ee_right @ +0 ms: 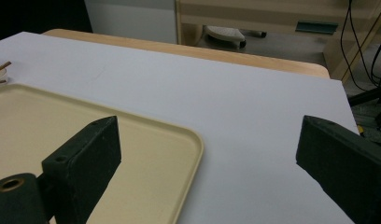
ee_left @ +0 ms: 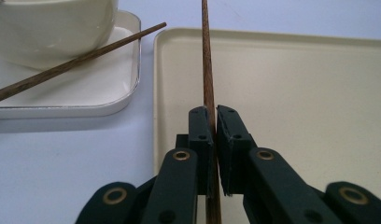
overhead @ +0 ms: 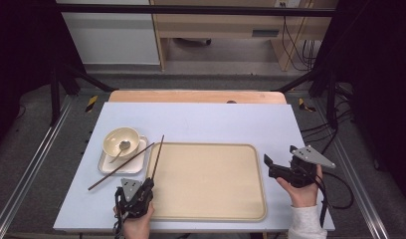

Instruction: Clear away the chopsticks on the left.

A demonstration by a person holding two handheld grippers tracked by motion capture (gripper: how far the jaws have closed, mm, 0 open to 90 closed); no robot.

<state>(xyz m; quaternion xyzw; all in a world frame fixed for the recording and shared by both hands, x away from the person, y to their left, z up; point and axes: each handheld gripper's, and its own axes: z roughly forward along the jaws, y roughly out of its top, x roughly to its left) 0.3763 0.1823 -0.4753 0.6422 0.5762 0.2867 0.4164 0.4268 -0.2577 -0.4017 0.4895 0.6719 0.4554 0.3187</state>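
Left tongs (ee_left: pixel 214 135) are pinched on one chopstick (ee_left: pixel 207 60) over the tray's (overhead: pixel 211 209) left edge; the second chopstick (overhead: pixel 122 166) is left across the plate (overhead: pixel 136 167); right tongs (ee_right: pixel 216 158) are spread, idle.

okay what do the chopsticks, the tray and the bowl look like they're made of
Chopsticks: probably wood, dark brown with visible grain, matte. Tray: likely plastic, beige, smooth with a moulded rounded rim. Bowl: cream, glossy, so ceramic or melamine; the look leaves it open.

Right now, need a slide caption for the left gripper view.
Left gripper shut on a wooden chopstick over the beige tray's left rim; second chopstick rests across the white plate beside the bowl.
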